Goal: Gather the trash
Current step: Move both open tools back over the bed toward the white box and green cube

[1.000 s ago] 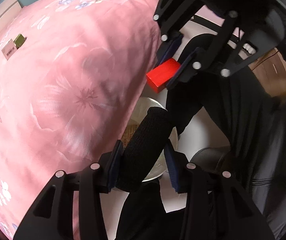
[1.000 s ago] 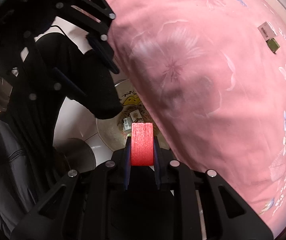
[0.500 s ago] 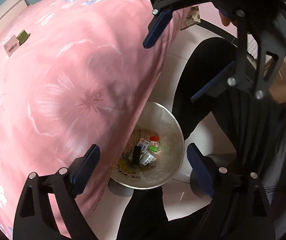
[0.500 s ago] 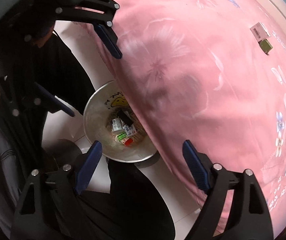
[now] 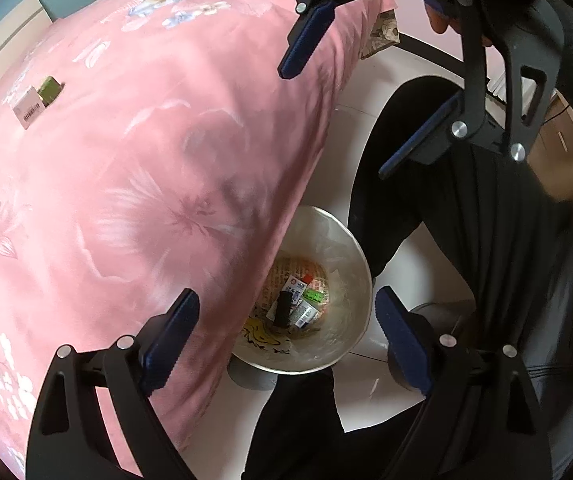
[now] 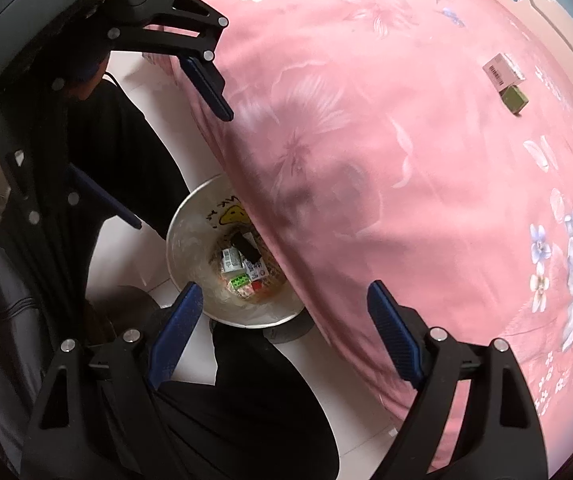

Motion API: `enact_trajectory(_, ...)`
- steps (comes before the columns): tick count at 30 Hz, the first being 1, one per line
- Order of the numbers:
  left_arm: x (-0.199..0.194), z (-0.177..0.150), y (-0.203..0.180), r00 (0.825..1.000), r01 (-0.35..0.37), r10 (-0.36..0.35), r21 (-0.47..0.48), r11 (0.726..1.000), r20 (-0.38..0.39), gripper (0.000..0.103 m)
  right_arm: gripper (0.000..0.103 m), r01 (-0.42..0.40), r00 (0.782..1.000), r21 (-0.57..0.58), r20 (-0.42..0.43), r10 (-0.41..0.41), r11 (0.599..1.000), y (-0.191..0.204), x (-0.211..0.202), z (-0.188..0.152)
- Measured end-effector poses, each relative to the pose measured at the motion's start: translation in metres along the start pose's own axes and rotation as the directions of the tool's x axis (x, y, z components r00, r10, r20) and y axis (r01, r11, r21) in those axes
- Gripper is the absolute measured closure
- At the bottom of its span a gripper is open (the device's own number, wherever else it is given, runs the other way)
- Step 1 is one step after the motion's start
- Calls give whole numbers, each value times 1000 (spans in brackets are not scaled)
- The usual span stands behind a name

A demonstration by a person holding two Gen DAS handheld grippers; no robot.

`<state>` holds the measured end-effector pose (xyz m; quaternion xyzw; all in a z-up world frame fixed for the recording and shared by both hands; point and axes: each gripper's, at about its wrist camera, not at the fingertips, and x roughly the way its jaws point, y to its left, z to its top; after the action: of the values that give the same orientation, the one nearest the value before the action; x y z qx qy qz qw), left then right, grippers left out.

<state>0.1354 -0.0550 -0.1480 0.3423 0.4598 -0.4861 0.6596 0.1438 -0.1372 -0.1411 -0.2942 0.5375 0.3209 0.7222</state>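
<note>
I have both grippers hanging over the trash bin [image 5: 350, 256], which sits low in the frame on the white floor, tucked against the hanging edge of the pink bedspread [image 5: 134, 184]. The left gripper [image 5: 286, 332] has its jaws wide apart with nothing between them. The right gripper [image 6: 282, 320] is just as wide and empty, and its jaws look to have finished parting.

As I judge it, the drop into the bin is done and the next pickup is the step in hand. Two bits of trash lie on the bedspread in the upper left of the left wrist view: a white box [image 5: 27, 109] with a barcode and a small green box [image 5: 49, 90], touching or nearly so. To do this well I would lift clear of the bin rim, bring one gripper across above the cover, and come down with the pads on either side of a single box, not both. The cloth is soft, so I would close gently and avoid pinching fabric.

The bin is pale, round and open-topped, with a yellow cartoon print inside and a lining of printed paper at the bottom. In it lie several small packets [image 5: 300, 300] and a dark stick-like piece [image 5: 282, 310]
</note>
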Motion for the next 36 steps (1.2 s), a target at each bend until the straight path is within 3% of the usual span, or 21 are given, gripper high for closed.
enact_trajectory(8, -25, 1, 19, 999, -46, 46, -7, 999, 24, 12, 20, 22, 997, 23, 67, -23, 999, -27, -30, -3)
enact_trajectory(21, -72, 23, 79, 990, -120, 120, -17, 993, 74, 11, 20, 122, 990, 26, 70, -123, 992, -81, -64, 10)
enact_trajectory(36, -93, 66, 133, 987, -119, 119, -1, 993, 109, 11, 20, 130, 988, 29, 79, -131, 991, -143, -80, 37)
